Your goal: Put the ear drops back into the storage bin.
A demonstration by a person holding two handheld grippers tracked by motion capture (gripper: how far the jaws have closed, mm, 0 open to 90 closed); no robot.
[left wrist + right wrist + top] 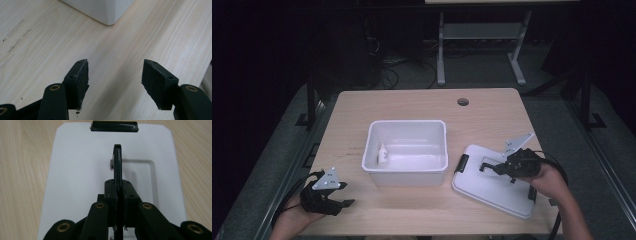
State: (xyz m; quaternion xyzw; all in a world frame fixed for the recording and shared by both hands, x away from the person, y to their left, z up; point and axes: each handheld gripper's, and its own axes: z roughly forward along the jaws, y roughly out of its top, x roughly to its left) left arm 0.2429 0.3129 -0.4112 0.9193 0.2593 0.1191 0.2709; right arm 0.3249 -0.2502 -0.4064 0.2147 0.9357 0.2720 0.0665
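Observation:
A white lid (pixel 492 185) lies flat on the table at the right, with black latches at its ends and a black handle (pixel 117 162) raised upright from its recess. My right gripper (pixel 504 169) is shut on that handle; in the right gripper view (pixel 119 188) the pads press on both sides of it. An open white bin (pixel 407 151) stands in the middle of the table with a small white bottle (pixel 383 155) inside at its left end. My left gripper (pixel 343 195) rests near the front left edge, open with nothing between its jaws (pixel 116 82).
The wooden table (pixel 422 107) has a round cable hole (pixel 463 102) at the back right. A corner of the bin (pixel 105 11) appears at the top of the left gripper view. Beyond the table stand a metal frame and cables on a dark floor.

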